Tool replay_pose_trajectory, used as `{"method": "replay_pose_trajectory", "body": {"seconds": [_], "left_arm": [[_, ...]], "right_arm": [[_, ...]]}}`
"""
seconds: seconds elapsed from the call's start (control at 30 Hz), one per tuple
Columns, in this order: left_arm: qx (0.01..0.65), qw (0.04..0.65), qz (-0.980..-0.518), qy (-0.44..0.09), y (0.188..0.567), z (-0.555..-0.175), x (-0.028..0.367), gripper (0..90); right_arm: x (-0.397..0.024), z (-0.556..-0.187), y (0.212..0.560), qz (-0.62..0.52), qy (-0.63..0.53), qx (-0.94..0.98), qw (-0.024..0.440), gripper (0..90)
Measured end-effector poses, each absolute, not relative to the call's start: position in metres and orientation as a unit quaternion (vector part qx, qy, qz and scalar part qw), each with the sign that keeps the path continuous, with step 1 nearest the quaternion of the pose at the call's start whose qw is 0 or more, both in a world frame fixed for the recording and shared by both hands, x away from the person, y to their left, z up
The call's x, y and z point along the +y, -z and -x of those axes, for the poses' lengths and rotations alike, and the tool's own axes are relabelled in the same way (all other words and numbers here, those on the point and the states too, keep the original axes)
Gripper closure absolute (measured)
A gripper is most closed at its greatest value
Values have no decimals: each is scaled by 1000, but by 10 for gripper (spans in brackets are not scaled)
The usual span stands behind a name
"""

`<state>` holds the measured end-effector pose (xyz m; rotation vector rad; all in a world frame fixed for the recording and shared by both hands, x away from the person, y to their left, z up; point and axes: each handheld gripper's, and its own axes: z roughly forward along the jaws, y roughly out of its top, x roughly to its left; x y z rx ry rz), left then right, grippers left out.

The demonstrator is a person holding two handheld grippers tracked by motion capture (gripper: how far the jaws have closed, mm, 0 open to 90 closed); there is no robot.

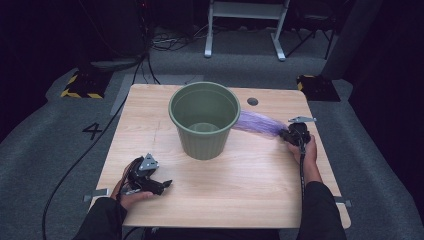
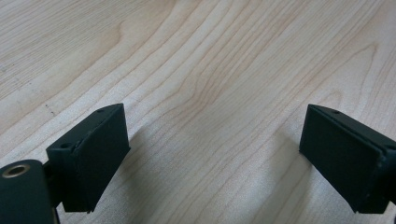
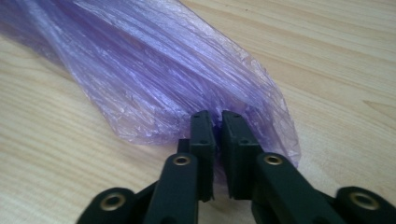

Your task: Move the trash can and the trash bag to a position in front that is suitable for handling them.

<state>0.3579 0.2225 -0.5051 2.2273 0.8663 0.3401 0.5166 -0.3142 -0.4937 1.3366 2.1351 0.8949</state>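
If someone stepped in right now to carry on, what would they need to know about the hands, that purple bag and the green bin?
Right gripper: fingers pinched shut on one end of the purple plastic bag, to the right of the bin.
Left gripper: open, holding nothing, low over the table at the near left.
Green bin: upright mid-table, no liner in it; the bag's far end reaches its side.
Done: bag gripped.
Left, probably: open the bag and fit it into the bin.
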Motion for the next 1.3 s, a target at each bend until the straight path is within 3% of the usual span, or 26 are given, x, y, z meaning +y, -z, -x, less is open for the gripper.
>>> {"method": "replay_pose_trajectory", "body": {"seconds": [0.2,0.7,0.9,0.97,1.17,1.3], "left_arm": [[336,355,-863,-132,505,-358,222,74],[333,355,-864,-131,505,-359,222,73],[333,355,-864,-131,505,-359,221,73],[333,355,-864,-131,505,-359,222,73],[333,355,-864,-131,505,-359,221,73],[333,356,-863,-130,505,-359,221,73]], "right_arm": [[-306,-498,491,-468,-324,789,232,856],[-285,-424,489,-407,-383,810,179,809],[-275,-402,484,-385,-393,816,177,715],[-271,-395,483,-379,-398,816,177,603],[-267,-376,471,-372,-392,815,210,406],[-276,-363,452,-357,-412,798,256,417]]}}
